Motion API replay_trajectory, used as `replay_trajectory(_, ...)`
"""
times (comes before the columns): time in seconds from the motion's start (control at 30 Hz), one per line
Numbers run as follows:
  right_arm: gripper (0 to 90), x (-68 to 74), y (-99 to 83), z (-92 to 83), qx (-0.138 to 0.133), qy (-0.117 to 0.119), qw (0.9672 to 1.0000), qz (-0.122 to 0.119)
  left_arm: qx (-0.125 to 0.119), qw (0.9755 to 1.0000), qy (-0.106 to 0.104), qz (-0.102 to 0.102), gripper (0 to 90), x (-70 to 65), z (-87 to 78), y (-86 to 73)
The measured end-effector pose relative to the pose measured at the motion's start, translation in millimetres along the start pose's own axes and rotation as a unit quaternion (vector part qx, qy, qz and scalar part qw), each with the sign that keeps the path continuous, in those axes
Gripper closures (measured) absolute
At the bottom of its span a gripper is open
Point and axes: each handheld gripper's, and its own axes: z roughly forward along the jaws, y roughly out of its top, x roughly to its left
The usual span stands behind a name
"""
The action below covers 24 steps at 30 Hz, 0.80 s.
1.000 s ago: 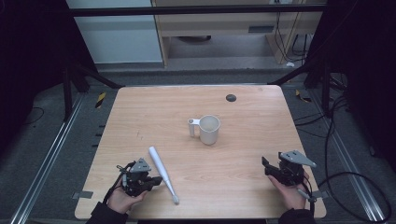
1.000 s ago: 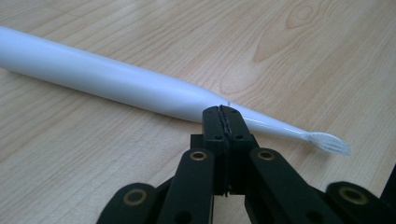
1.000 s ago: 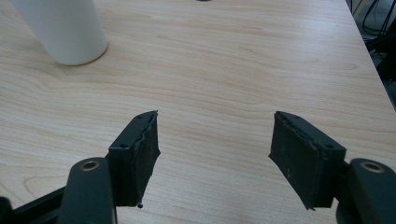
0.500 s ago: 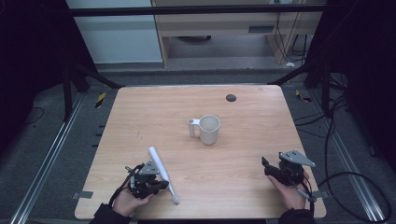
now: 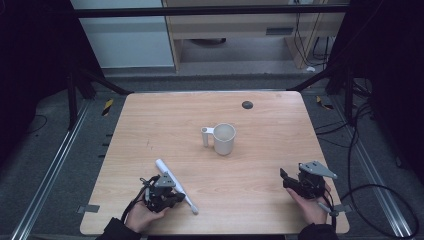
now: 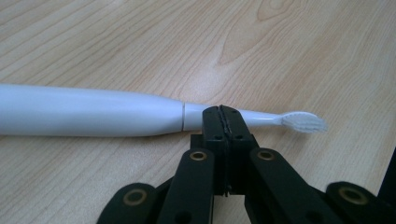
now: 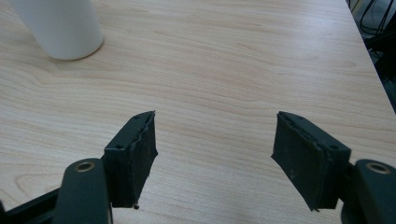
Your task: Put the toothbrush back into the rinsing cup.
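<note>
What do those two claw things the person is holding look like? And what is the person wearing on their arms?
Both are black metal. The left gripper has two flat black jaws on hinged bars with brass-coloured rivets, plus a grey three-cornered plate on top. The right gripper has square jaws faced with rough black padding, the same grey plate, and a black cable trailing behind it. The sleeves are dark.

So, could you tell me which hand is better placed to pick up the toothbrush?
Left: its tool sits shut right at the toothbrush neck, while the right tool rests open, far across the table.
</note>
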Motion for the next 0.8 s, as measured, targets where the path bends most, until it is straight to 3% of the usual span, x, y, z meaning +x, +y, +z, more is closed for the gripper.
replay_trajectory(0.8, 29.9, 0.4, -0.3, 1.5, 0.003, -0.001, 1.0, -0.003, -0.007, 0.9998, 0.012, 0.015, 89.5, -1.5, 16.6, 11.6)
